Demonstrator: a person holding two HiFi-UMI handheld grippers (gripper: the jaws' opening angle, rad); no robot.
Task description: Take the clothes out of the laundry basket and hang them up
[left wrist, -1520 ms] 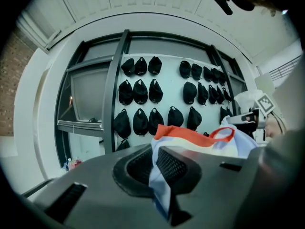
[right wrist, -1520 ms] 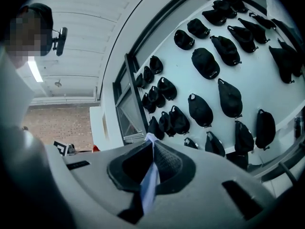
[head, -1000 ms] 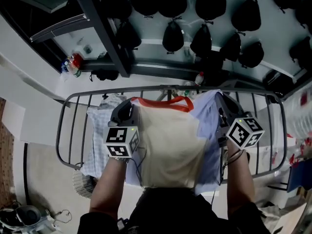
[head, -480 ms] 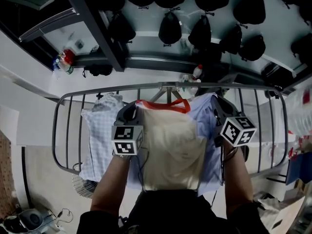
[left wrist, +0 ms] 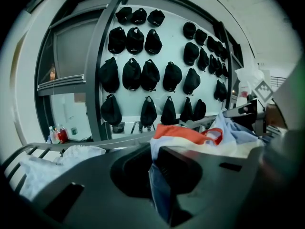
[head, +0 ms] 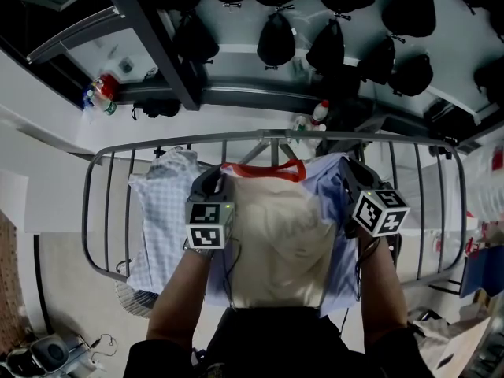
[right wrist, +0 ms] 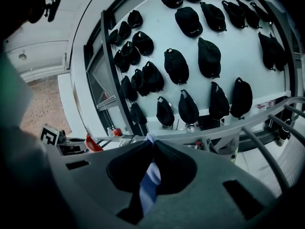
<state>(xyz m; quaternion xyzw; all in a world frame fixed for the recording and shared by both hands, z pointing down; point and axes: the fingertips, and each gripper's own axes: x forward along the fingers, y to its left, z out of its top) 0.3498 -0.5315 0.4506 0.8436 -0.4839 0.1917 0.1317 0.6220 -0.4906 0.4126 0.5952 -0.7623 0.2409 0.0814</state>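
We have brought the shirt (head: pixel 276 227) down lower over the drying rack (head: pixel 236 138), just right of the checked shirt (head: pixel 161 211). Our left gripper (head: pixel 211 186) and right gripper (head: pixel 352 181) both pinch its cloth tight. It looks almost hung, so letting go should come next.

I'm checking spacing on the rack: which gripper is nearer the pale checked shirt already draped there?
Left. The left gripper sits just beside the checked shirt; the right gripper is on the far side of the held garment, farther away.
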